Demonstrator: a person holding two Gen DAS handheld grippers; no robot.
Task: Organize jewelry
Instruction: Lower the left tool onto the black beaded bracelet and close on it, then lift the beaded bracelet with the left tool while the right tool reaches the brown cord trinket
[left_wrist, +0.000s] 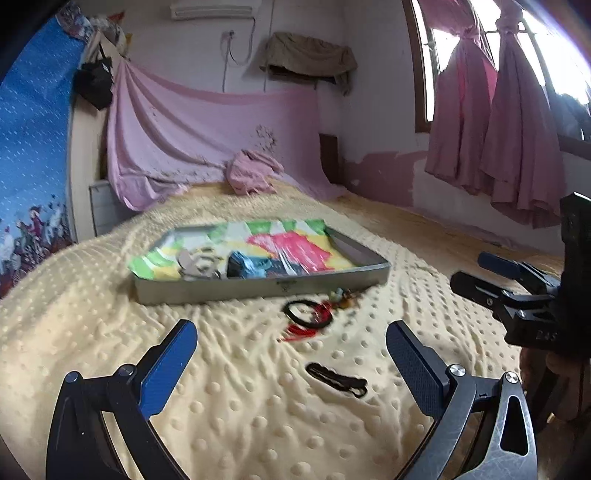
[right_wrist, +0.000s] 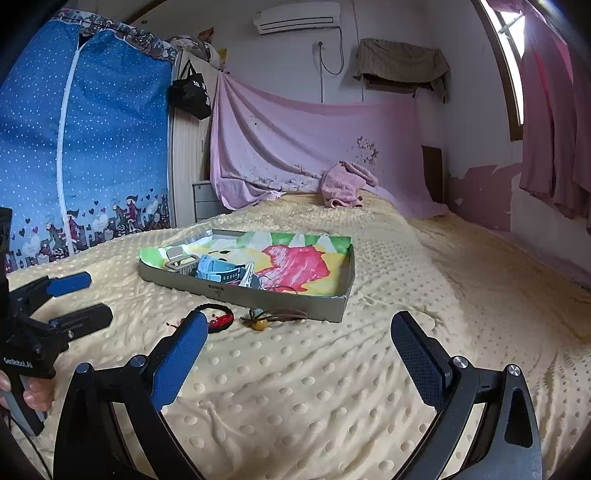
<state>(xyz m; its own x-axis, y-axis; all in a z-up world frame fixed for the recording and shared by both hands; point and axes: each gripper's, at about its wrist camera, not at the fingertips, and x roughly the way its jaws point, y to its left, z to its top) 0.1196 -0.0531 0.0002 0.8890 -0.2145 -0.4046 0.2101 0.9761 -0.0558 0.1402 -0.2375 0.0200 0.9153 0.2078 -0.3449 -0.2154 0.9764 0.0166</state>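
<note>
Left wrist view shows the left gripper (left_wrist: 291, 341) with its two blue-padded fingers spread wide apart and nothing between them, hanging above the pale yellow dotted blanket (left_wrist: 240, 413) on the bed. Directly ahead at 12 o'clock lies the shallow grey cardboard tray (left_wrist: 258, 286) with a colourful paper lining; this view is a little blurred there, so the things inside are hard to read. In front of the tray wall, at about 1 o'clock, lie a black cord bracelet with red tassels (left_wrist: 308, 314) and just beside it a small bead pendant on a brown cord (left_wrist: 345, 295). Only this view shows the thin black hair clip (left_wrist: 338, 378), lying close between the fingertips, a little toward the right finger. At 3 o'clock the right gripper (left_wrist: 480, 273) comes into the picture, fingers parted.

The right wrist view is sharper. The right gripper (right_wrist: 299, 332) is also wide open and holds nothing. Here the tray (right_wrist: 295, 301) shows its contents clearly: a light blue wristwatch (right_wrist: 218, 269) and a silver metal watch band (right_wrist: 179, 260) at the near left part. The bracelet (right_wrist: 219, 317) is partly hidden behind the left finger, and the pendant (right_wrist: 260, 321) lies touching the tray's front wall. At 9 o'clock the left gripper (right_wrist: 85, 299) is seen, open.
</note>
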